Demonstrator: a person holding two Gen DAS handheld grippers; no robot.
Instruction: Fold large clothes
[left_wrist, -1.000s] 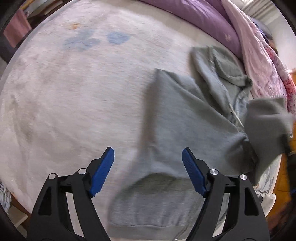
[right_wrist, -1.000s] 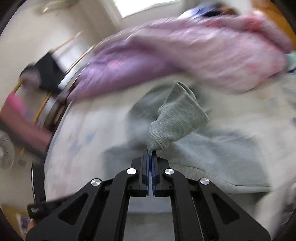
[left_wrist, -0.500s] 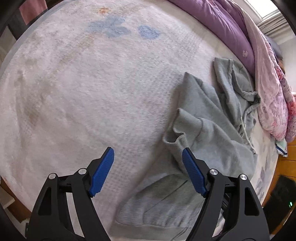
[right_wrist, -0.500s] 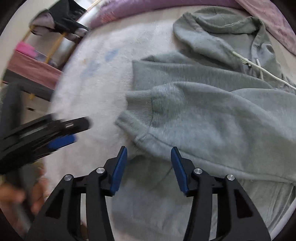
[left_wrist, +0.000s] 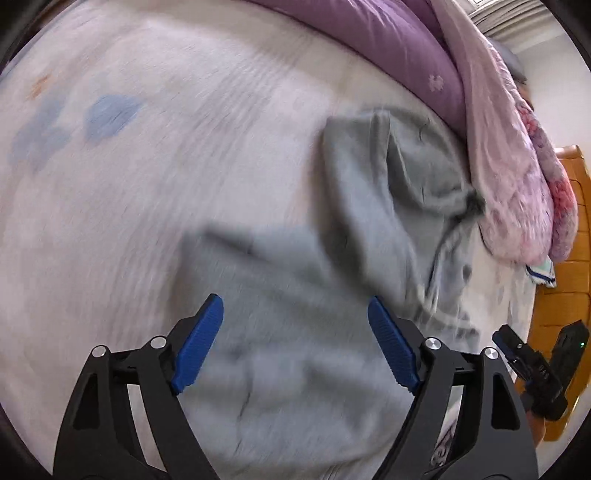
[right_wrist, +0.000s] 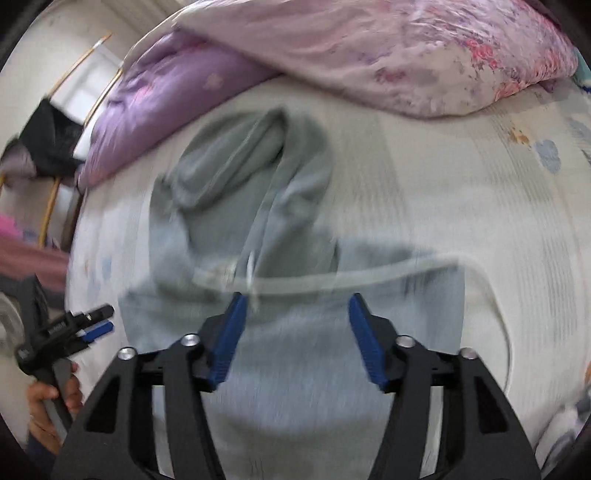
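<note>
- The grey hoodie lies spread on the bed, hood end near the purple quilt and the pink floral quilt.
- Left claw: jaws apart, nothing gripped, above the hoodie's body.
- Right claw: jaws apart, nothing gripped, over the hoodie's body below its hood.
</note>
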